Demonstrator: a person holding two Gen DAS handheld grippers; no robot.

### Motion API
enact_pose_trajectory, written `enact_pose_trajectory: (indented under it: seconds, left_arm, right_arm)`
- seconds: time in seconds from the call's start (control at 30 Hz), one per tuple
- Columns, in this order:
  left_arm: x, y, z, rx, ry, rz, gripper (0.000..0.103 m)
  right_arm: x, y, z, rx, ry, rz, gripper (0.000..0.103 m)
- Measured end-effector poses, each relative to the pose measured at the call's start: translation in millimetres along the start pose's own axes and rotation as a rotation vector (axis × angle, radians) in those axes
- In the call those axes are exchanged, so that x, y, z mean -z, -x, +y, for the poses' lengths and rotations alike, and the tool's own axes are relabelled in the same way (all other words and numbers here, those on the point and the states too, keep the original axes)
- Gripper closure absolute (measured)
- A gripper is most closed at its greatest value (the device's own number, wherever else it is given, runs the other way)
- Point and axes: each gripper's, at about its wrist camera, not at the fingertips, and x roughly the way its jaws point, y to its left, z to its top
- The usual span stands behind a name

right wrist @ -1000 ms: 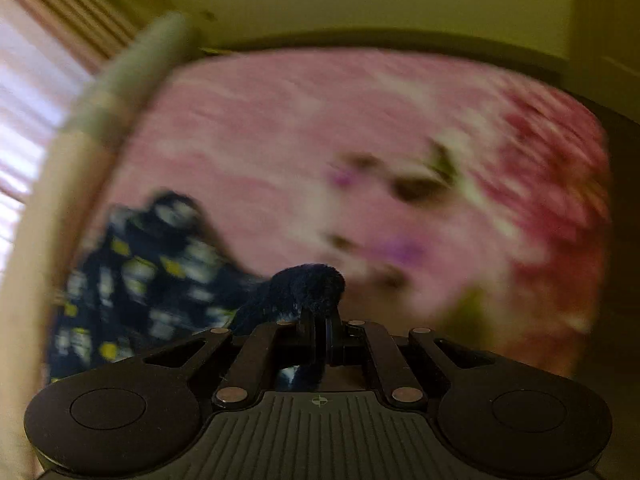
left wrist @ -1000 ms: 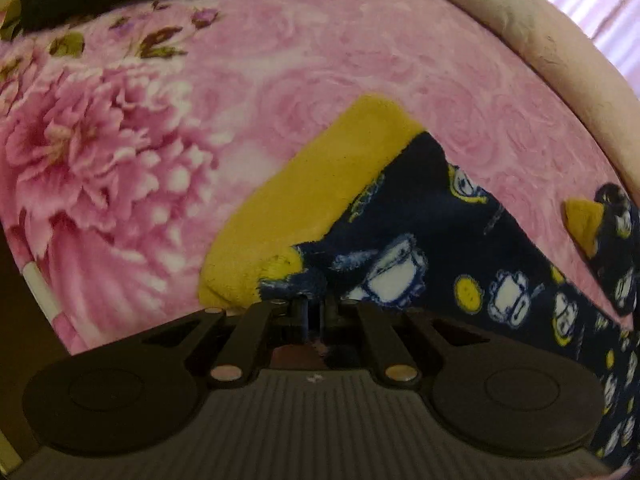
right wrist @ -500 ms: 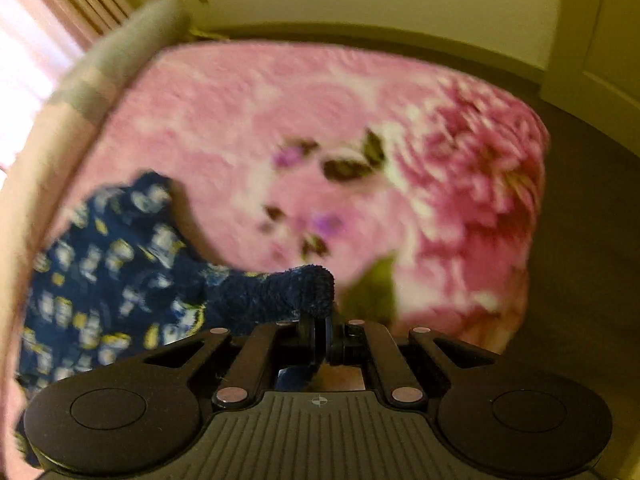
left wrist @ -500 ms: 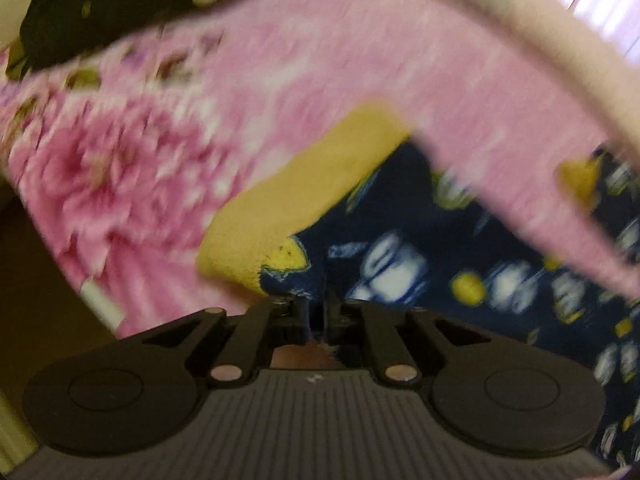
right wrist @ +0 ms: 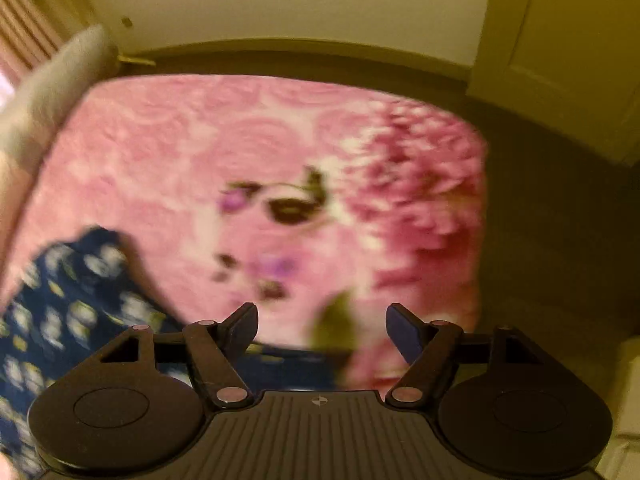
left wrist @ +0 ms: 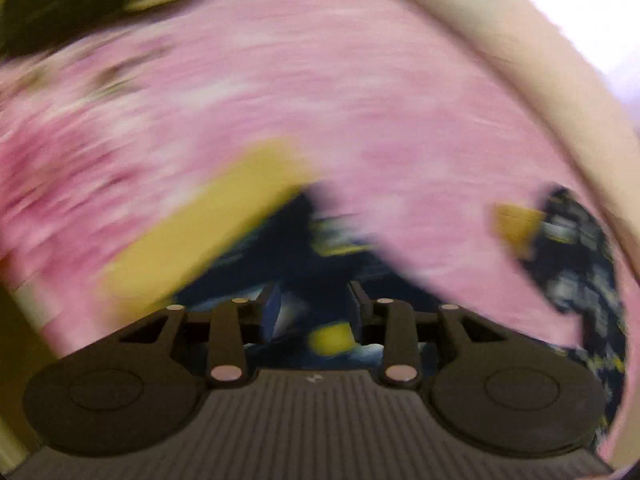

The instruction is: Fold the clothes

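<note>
Pink plush blanket point(right wrist: 168, 152) with a large flower print covers the work surface; darker magenta petals sit toward its right side in the right wrist view, with small purple and brown sprigs near the middle. Cream wall point(right wrist: 280, 0) and a pale door point(right wrist: 560, 40) stand behind it, dull brown floor point(right wrist: 552, 208) to the right. A beige padded edge point(left wrist: 520, 52) curves along the blanket's far side.

Navy printed garment point(left wrist: 320, 248) with a yellow cuff point(left wrist: 208, 228) lies on the blanket, directly ahead of the left gripper point(left wrist: 312, 304). Left view heavily blurred. Its jaws have just been opening; fabric shows between them, pads clear of it.

Right gripper point(right wrist: 322, 326): jaws have just been opening, now wide apart, nothing between them; garment lies at lower left.
</note>
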Motion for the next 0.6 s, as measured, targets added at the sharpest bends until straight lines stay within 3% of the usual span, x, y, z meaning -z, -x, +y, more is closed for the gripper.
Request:
enact_pose_trajectory:
  seconds: [0.07,0.27,0.33,0.43,0.47,0.53,0.57,0.6]
  left_arm:
    - [-17,-24,-55,0.073,-0.202,-0.012,0.060]
    - [-33,-92,-199,0.212,-0.853,-0.082,0.057]
    - [-29,-108,-225,0.221,-1.014,-0.102,0.050]
    - [-23,-135,-253,0.192,-1.203,-0.144,0.049]
    - [-24,-144,-256,0.183,-1.220,-0.140,0.051]
    - [-28,-161,-258,0.202,-1.243,-0.102,0.079]
    - [-31,-166,-260,0.210,-1.255,-0.089,0.088]
    - [-35,-166,-261,0.201,-1.273,-0.114,0.090]
  right_arm:
    - [3,-9,18,-0.045,-0.018,0.022,0.029]
    - [13,-38,60,-0.129,-0.035,0.085,0.029]
    - [12,-43,63,-0.138,-0.062,0.091,0.029]
    - [11,-46,59,-0.130,-0.122,0.093,0.029]
    - [12,-47,57,-0.122,-0.143,0.092,0.029]
    - [14,-48,54,-0.100,-0.177,0.092,0.029]
    - [17,-49,53,-0.086,-0.190,0.095,0.029]
    - [19,-50,52,-0.071,-0.203,0.098,0.029]
